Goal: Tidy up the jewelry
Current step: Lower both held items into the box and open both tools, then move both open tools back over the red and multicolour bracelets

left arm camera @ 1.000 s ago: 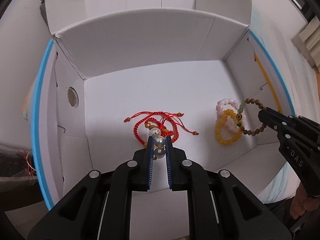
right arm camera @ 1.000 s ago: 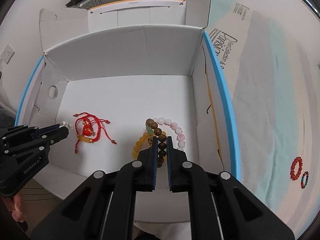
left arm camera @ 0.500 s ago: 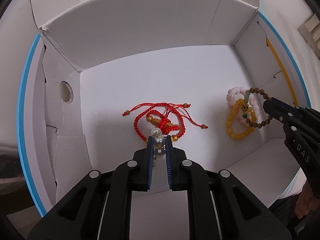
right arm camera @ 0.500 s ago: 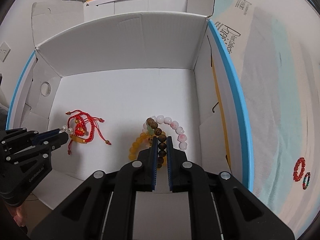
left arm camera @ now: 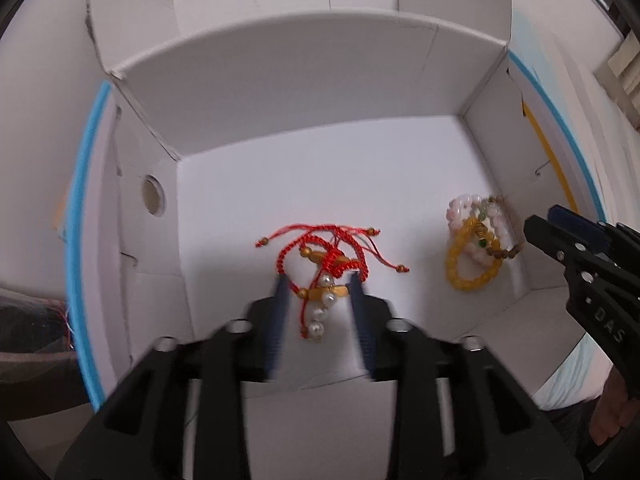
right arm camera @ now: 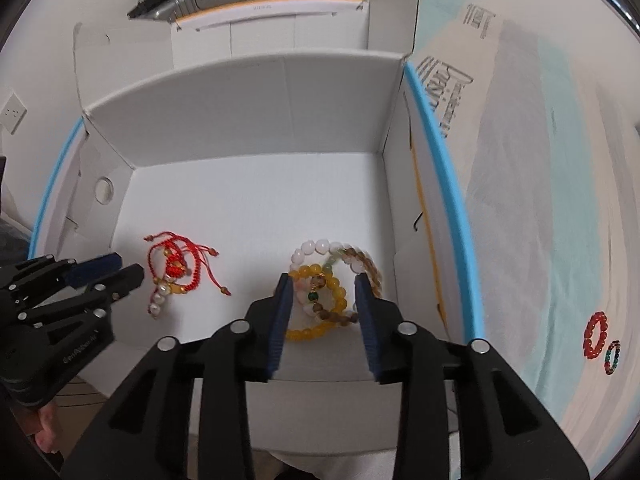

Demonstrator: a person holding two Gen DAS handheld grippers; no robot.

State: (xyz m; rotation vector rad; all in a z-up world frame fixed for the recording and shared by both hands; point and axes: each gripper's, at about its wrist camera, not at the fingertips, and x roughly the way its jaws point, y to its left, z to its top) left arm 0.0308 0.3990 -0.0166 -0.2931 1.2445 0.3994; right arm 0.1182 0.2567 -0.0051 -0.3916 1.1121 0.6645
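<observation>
Both jaws stand wide apart and grip nothing. Those of the left gripper (left arm camera: 320, 280) flank the pearl strand (left arm camera: 320, 306) and the red cord bracelets (left arm camera: 320, 252), which lie loose in a tangle on the floor of the white cardboard box (left arm camera: 280, 80), toward its left side; whether the tips touch the cords cannot be told through the blur. Those of the right gripper (right arm camera: 325, 280) flank a second heap toward the right wall of the box: a yellow bead bracelet (right arm camera: 316, 332), a pink-white bead bracelet (right arm camera: 320, 246) and a brown wooden bead bracelet (right arm camera: 370, 266), piled over one another on the floor.

Writing: the right gripper's body carries the white letters "DAS" in the left wrist view; the left gripper's body bears a small white word in the right wrist view, too fine to read with certainty. The box's right-hand outer flap (right arm camera: 448, 80) shows large script lettering, not legible.

Outside the box, on the pale blue cloth (right arm camera: 560, 200) to its right, lie a red bead bracelet (right arm camera: 596, 334) and, just beside it, a smaller multicoloured bead bracelet (right arm camera: 612, 356).
</observation>
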